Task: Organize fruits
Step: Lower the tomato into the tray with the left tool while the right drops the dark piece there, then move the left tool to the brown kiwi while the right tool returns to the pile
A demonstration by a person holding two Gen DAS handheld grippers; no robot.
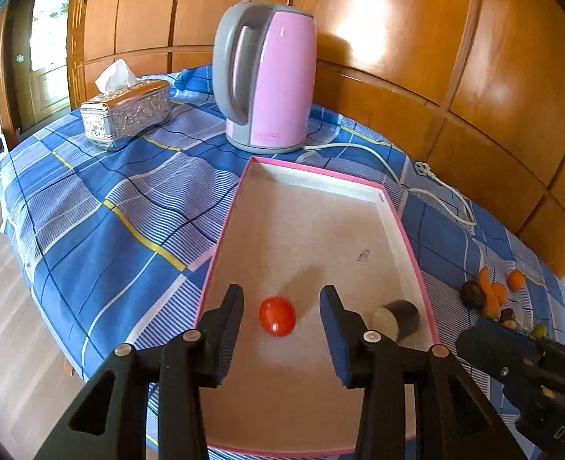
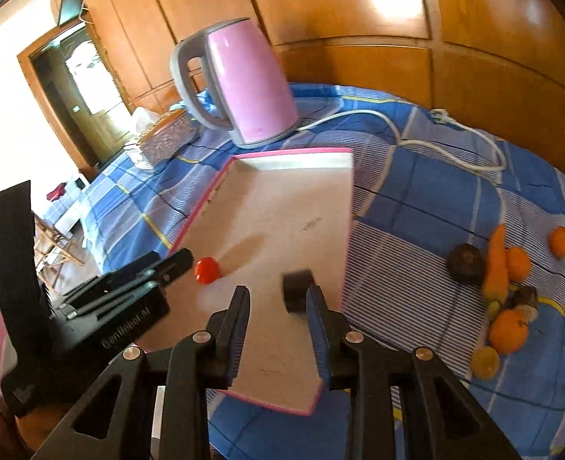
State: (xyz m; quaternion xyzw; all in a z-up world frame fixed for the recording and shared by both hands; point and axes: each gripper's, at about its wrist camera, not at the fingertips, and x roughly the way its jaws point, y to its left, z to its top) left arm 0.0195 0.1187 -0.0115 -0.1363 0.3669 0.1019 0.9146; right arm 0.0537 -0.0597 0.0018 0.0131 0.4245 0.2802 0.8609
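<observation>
On the far left of the bench sits a silver tissue box [image 1: 126, 114], then a pink kettle [image 1: 265, 76] with its white cord [image 1: 416, 188] trailing to the right across the blue checked cloth [image 1: 102, 207]. Nearer, a shallow pink-rimmed tray [image 1: 409, 230] holds two things: a small red tomato [image 1: 277, 316] and, to its right, a short dark cylinder with a pale cut end [image 1: 396, 319], perhaps a piece of fruit — I cannot tell which.

The left gripper [image 1: 281, 324] hangs over the tray with its jaws parted around the tomato, pads clear of it, holding nothing. The right gripper [image 2: 277, 320] is likewise partly open and empty, the dark piece just beyond its right finger.

Further right, loose on the cloth, lies the heap left to sort — oranges [image 2: 508, 330], a carrot [image 2: 496, 264], a dark round fruit [image 2: 466, 263] and smaller bits.

The tomato looks light, smooth and easily bruised, and likely to roll; a gentle hold across its middle seems best. The oranges should be firmer, best taken across their widest part.
</observation>
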